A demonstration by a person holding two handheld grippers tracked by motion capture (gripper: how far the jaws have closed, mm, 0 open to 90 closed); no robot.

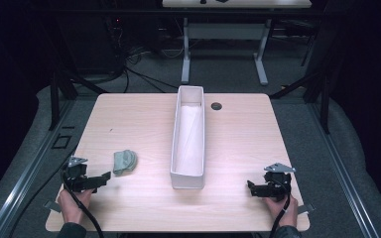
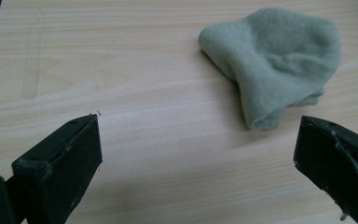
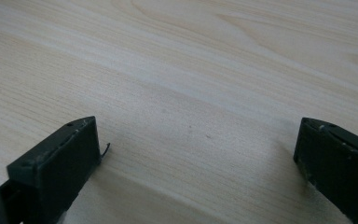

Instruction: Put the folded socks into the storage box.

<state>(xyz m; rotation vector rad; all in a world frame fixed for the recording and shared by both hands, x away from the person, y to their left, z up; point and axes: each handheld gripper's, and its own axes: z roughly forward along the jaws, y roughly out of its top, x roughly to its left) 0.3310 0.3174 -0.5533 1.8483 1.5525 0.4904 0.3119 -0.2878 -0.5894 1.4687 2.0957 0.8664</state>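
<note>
Pale wood ran under everything, and the table point(image 1: 144, 114) was nearly bare when I looked down on it. At my far left my left gripper point(image 1: 105, 177) sat low near the front edge, its jaws spread wide and holding nothing, aimed toward the folded green cloth point(image 1: 124, 161) that lay just beyond its tips, close but not touched. Further right, down the middle of the table, stood the long white bin point(image 1: 188, 139), and from what I could see inside it there was nothing but its own white floor. At my far right my right gripper point(image 1: 250, 187) rested near the front edge as well, jaws spread wide and empty, well apart from both cloth and bin. I judged the work barely begun: the cloth was not yet gripped or lifted, and if it was meant for the bin, the whole carry was left to do. The left gripper view gave me what the high view could not, the cloth point(image 2: 279, 60) close up, a soft knitted bundle folded over itself and sitting up and to the right of the gap between my jaws. The right gripper view offered plain wood grain between its two jaws.
</note>
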